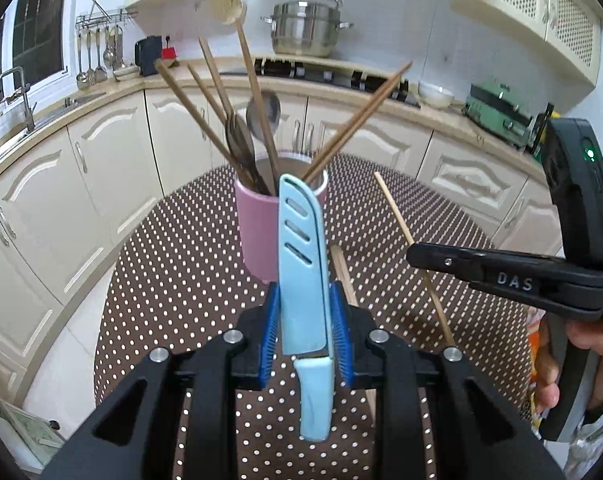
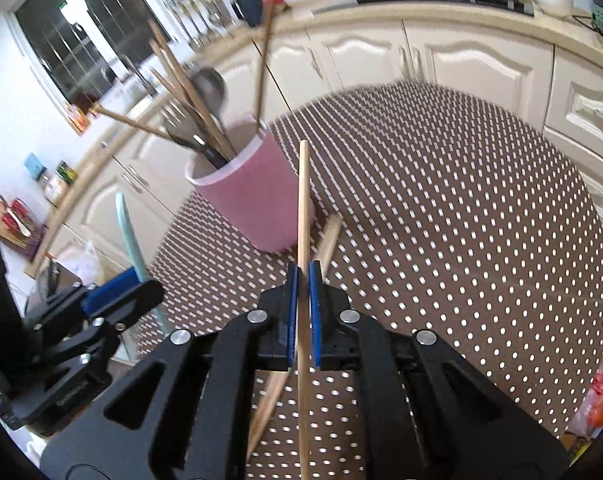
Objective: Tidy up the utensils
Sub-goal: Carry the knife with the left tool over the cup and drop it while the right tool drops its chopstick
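The left tongs (image 1: 307, 332) are closed on a light blue sheathed knife (image 1: 303, 264), blue pads pressing its sides, tip pointing up toward the pink holder (image 1: 261, 236); the handle end hangs below the pads. The right tongs (image 2: 302, 312) are pinched tight on a single pale chopstick (image 2: 302, 208), whose lower end runs out of frame. In the right wrist view the knife shows only as a thin pale edge at far left, and motion blurs the holder's contents. A second loose chopstick (image 2: 328, 236) lies on the dotted worktop (image 2: 461, 220) just beside the holder's base, partly hidden behind the tongs. Only the left view shows the holder's load clearly: about six brown chopsticks, one metal spoon (image 1: 264, 114), one wooden ladle (image 1: 231, 8) and dark utensil heads too jumbled to count.
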Tool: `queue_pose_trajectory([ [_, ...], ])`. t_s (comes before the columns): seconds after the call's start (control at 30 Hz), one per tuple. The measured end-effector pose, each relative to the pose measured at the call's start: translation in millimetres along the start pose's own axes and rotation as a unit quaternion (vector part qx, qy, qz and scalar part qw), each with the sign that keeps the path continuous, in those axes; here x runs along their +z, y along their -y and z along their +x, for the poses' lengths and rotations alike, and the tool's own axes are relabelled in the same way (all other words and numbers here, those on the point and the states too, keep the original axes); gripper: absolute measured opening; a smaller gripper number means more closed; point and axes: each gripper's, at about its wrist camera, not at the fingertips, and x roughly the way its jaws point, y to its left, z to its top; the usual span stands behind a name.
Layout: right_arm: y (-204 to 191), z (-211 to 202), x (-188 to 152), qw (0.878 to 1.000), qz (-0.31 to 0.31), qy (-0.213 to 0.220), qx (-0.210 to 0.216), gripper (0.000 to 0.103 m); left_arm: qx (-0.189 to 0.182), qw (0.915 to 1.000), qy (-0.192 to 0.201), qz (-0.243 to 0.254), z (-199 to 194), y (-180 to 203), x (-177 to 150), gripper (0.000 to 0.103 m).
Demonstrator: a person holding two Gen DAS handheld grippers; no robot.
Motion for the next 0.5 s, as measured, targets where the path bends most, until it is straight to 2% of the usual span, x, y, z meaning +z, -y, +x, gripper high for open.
queue_pose_trajectory([
  [0.17,-8,-29,18,0.997,-0.006,0.076,0.027,0.006,-0.015,0.9980,0.059,-0.016,-23,-4,13,0.024],
  [0.3,-15,-56,25,0.986,-0.005,0.156,0.053,0.006,-0.026,0.9940,0.101,-0.032,-35,-8,21,0.024],
  [0.5,-31,-76,26,0.971,-0.028,0.229,0.067,0.006,-0.040,0.9884,0.139,-0.047,-43,-12,31,0.024],
])
